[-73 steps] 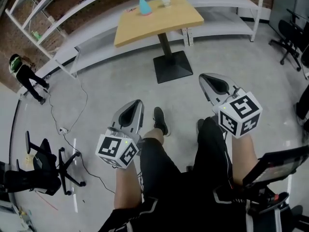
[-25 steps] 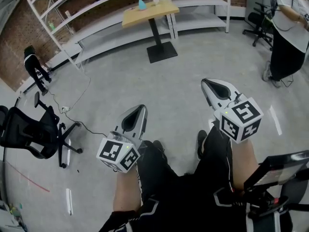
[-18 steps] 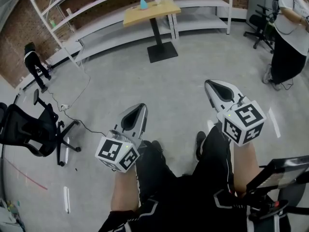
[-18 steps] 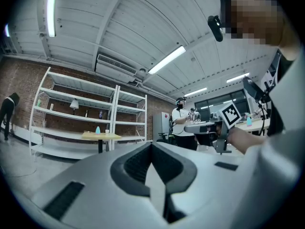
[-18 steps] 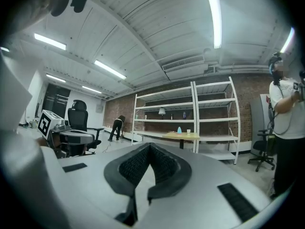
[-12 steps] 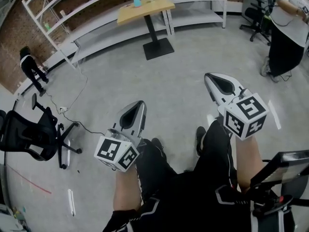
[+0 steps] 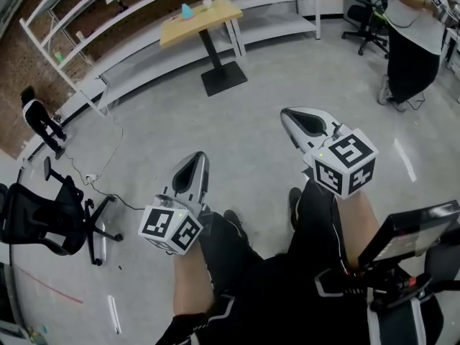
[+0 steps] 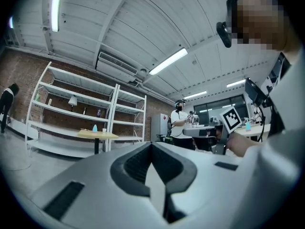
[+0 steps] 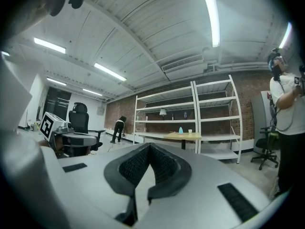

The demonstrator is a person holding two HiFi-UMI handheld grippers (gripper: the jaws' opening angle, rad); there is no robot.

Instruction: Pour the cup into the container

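A white cup (image 7: 207, 3) and a small light-blue object (image 7: 187, 10) stand on a wooden pedestal table (image 7: 172, 29) far off across the floor. In the left gripper view the cup (image 8: 104, 130) and blue object (image 8: 94, 128) are tiny in the distance. The right gripper view shows the cup (image 9: 189, 131) and the blue object (image 9: 180, 130) just as small. My left gripper (image 7: 197, 157) and right gripper (image 7: 287, 113) hover above my legs, both shut with nothing between their jaws.
White shelving (image 7: 108, 20) runs along the brick wall behind the table. A black office chair (image 7: 39, 218) and cables lie at the left. A person in a white top (image 7: 410, 42) stands at the right. A black stand (image 7: 406, 239) sits by my right leg.
The table has shrunk and slid left at the top of the head view, so it now lies farther away. Both grippers stay shut above my legs.
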